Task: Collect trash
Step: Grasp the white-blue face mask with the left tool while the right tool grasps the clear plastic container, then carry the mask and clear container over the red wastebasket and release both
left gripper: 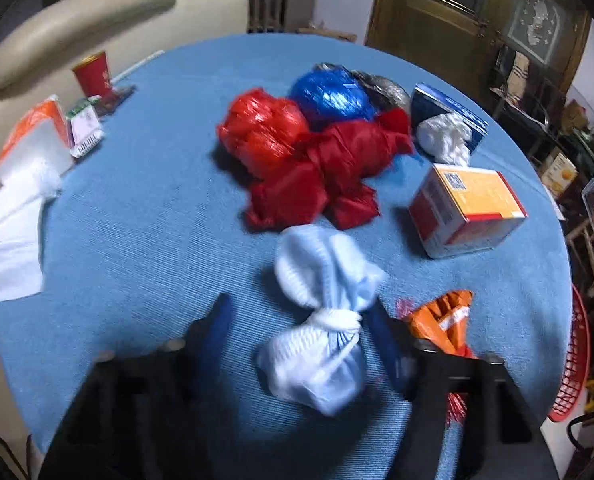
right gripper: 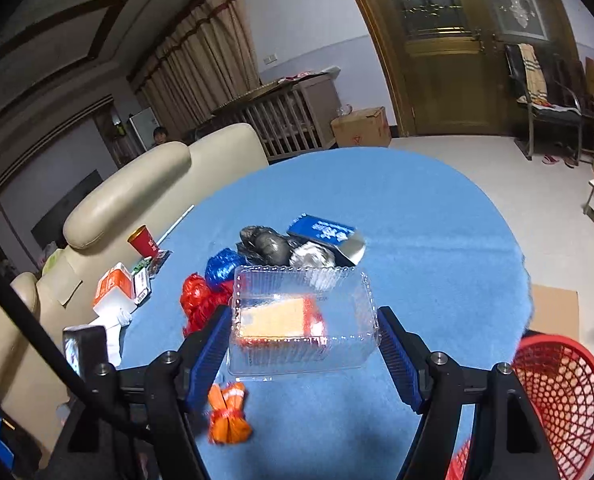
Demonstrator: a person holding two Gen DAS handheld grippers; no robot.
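On the round blue table (left gripper: 137,248) lies a pale blue knotted bag (left gripper: 317,364), between the fingers of my left gripper (left gripper: 299,304). The right pad touches its knot, while blue cloth shows between the left pad and the bag, so this gripper is open. In the right wrist view my right gripper (right gripper: 303,320) is shut on a clear plastic clamshell box (right gripper: 337,344), both pads against its sides. It hangs above the table, and an orange carton on the table shows through it. A red mesh basket (right gripper: 557,392) stands at the lower right, beside the table.
Red plastic bags (left gripper: 297,164), a blue bag (left gripper: 329,96), a blue box with white tissue (left gripper: 449,132) and an orange carton (left gripper: 465,208) crowd the table's middle. An orange wrapper (left gripper: 445,320) lies near the front. A red cup (left gripper: 93,74) and tissue packs (left gripper: 33,144) sit left, by a cream sofa (right gripper: 129,184).
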